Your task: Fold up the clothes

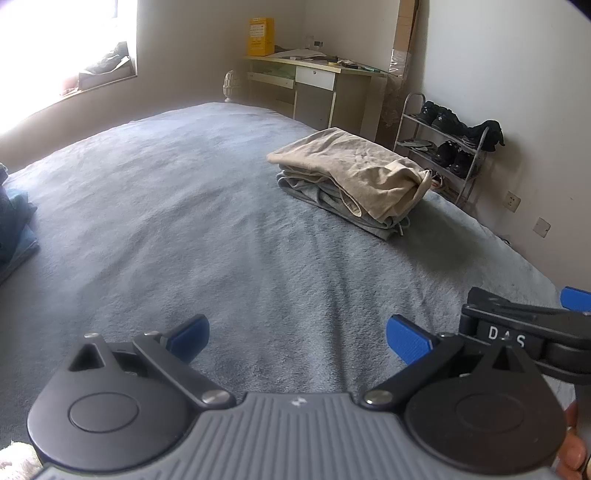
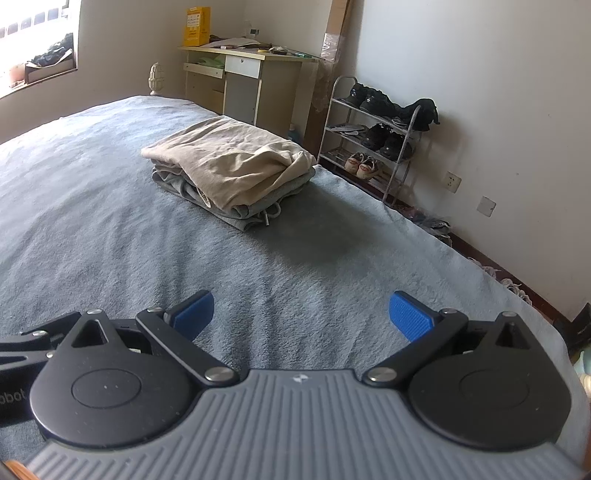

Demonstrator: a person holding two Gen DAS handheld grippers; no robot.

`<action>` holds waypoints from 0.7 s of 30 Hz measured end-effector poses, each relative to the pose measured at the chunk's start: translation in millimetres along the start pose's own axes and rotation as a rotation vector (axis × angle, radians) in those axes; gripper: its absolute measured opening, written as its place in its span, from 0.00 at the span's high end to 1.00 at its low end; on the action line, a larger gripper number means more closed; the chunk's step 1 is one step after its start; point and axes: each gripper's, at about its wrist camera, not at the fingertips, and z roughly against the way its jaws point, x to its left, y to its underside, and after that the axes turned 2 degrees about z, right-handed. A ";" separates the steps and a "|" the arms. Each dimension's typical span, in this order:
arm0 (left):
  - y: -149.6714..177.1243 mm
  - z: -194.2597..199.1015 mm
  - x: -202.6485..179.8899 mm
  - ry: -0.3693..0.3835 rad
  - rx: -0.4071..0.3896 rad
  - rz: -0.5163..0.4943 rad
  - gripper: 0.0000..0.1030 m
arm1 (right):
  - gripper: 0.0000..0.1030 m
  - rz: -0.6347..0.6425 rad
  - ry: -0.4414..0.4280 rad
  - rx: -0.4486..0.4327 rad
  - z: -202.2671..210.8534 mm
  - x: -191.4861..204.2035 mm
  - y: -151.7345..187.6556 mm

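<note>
Nearest the lens, the left claw (image 1: 297,338) hangs low over the grey bed cover (image 1: 184,221), blue pads spread wide, nothing between them and no cloth touching them. Just beside it on its right, the right claw (image 2: 301,314) sits the same way: splayed fully apart, empty, over bare blanket. In the left wrist view its black body shows at the right edge, with fingertips of the person's hand (image 1: 574,443) at the lower corner.

Sweeping from the left: a bundle of blue clothes (image 1: 16,225) lies at the far left edge of the bed, well apart from both claws. Across the middle, open blanket. Then, ahead and to the right of the left claw, the folded stack (image 1: 351,177): a beige garment (image 2: 229,162) on top, a grey garment (image 2: 240,210) under it with a drawstring poking out at the near edge. From the right wrist view that stack lies ahead and slightly left of the right claw, near the bed's right side, well clear of the pads.

Beyond the bed stands a worktop (image 2: 251,55) carrying a yellow box (image 2: 197,26) and scattered papers. Further right, against the wall, a metal shoe rack (image 2: 369,140) holds dark shoes on the upper shelves and a pale pair on the lowest.
</note>
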 end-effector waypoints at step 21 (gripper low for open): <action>-2.8 -0.2 3.0 0.002 0.003 0.006 0.00 | 0.01 0.006 0.003 0.003 0.1 2.4 0.2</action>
